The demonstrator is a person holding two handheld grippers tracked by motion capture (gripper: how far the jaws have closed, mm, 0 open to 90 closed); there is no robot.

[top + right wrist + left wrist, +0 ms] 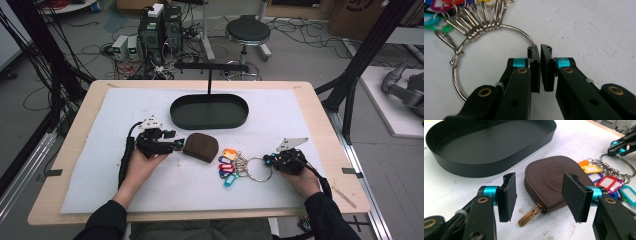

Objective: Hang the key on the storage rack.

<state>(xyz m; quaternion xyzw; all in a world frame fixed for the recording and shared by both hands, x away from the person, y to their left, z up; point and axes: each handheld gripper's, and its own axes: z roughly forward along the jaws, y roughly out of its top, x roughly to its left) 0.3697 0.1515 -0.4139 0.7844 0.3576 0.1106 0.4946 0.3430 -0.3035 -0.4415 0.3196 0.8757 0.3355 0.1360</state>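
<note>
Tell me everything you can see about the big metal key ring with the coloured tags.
The key ring is a large, thin loop of shiny wire lying flat on the white table cover. Many small silver clips hang on its left side, each holding a plastic tag in orange, yellow, purple, red, blue or turquoise. The tags fan out beside the brown pouch. The right gripper is shut on the ring's right edge; the wire passes between its black pads.

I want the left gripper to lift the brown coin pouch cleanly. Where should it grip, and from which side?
Grip the brown pouch across its rounded zipper end near the gold zip pull, coming in low from the left gripper side. It lies flat, and that end already sits between the open jaws; the key tags crowd its far side.
</note>
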